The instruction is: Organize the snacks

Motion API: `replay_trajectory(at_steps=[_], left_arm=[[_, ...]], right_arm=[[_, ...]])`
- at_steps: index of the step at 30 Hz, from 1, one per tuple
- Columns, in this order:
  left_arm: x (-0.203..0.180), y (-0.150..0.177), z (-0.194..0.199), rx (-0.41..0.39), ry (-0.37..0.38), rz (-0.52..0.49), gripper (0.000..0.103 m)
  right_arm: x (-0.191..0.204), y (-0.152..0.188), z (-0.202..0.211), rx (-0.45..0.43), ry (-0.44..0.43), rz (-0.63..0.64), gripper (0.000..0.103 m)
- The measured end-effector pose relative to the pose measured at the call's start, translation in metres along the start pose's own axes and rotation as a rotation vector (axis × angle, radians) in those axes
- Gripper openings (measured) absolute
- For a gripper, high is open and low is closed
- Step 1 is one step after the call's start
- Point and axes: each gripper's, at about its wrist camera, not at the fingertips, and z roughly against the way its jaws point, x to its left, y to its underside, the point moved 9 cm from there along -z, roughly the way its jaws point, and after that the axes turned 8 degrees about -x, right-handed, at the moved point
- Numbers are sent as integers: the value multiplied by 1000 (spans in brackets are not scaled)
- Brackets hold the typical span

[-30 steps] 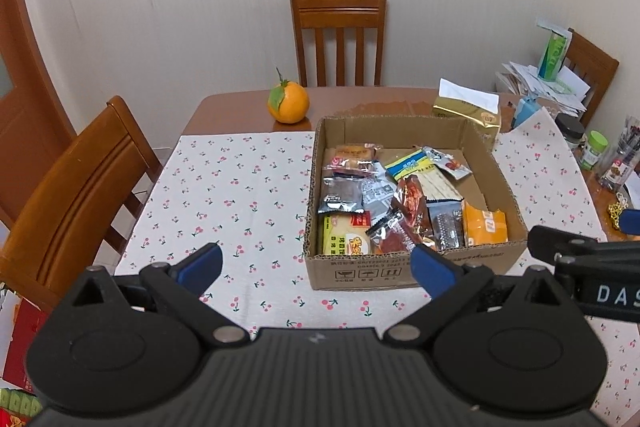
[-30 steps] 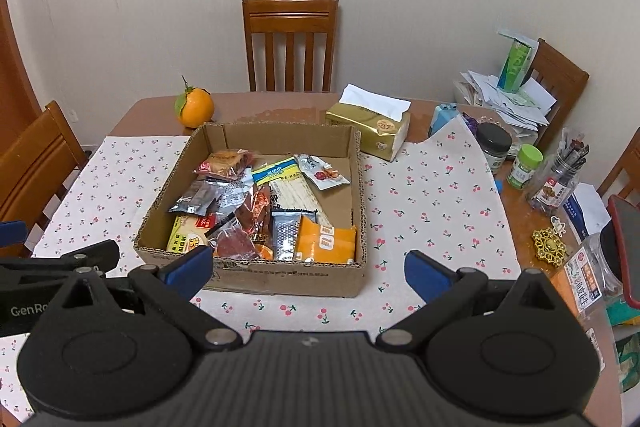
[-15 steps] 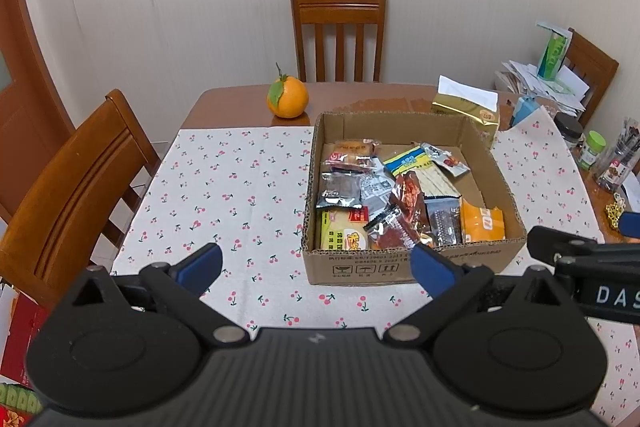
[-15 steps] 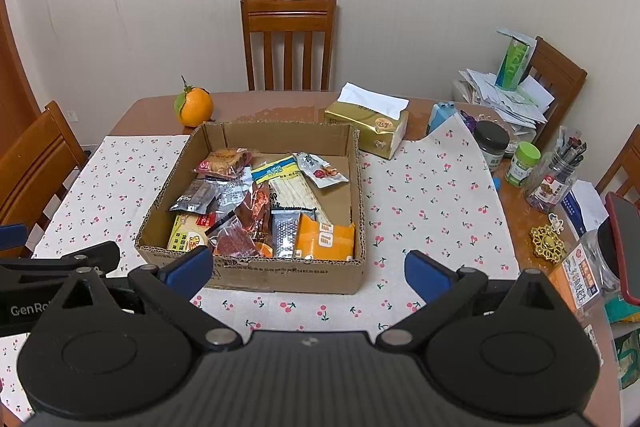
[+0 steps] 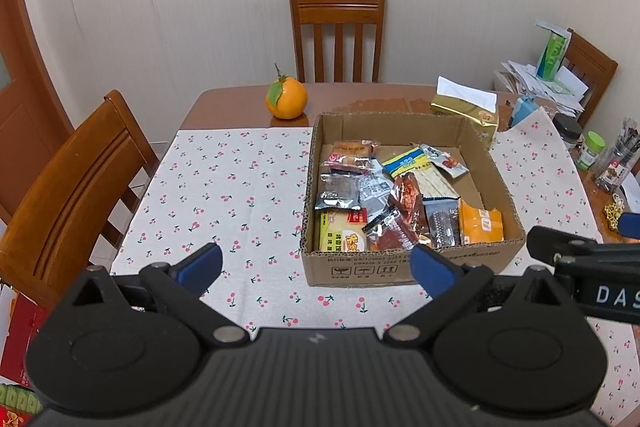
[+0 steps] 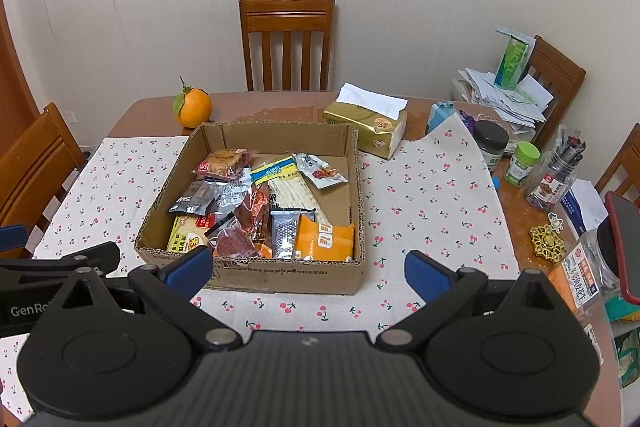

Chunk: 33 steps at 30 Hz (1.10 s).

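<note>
An open cardboard box (image 5: 476,143) (image 6: 276,135) sits on the cherry-print tablecloth (image 5: 224,187) and holds several snack packets, among them an orange packet (image 5: 480,227) (image 6: 324,237) and a yellow packet (image 5: 340,237). My left gripper (image 5: 316,267) is open and empty, held above the table's near edge in front of the box. My right gripper (image 6: 306,269) is open and empty, just in front of the box's near wall. Each gripper shows at the edge of the other's view.
An orange (image 5: 286,99) (image 6: 193,107) and a gold tissue pack (image 5: 466,109) (image 6: 366,125) stand behind the box. Jars (image 6: 520,163), papers (image 6: 504,91) and clutter fill the right side. Wooden chairs stand at the back (image 6: 286,39) and left (image 5: 68,195).
Both grippers have drawn back slightly from the box and risen a little. Both stay open and empty. Nothing on the table has moved.
</note>
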Motion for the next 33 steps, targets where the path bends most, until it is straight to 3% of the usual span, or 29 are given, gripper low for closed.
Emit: replay_trajectory(at_steps=[33], left_arm=[[1, -2, 1, 0, 3, 5, 100]], right_arm=[[0, -2, 0, 3, 0, -11, 103]])
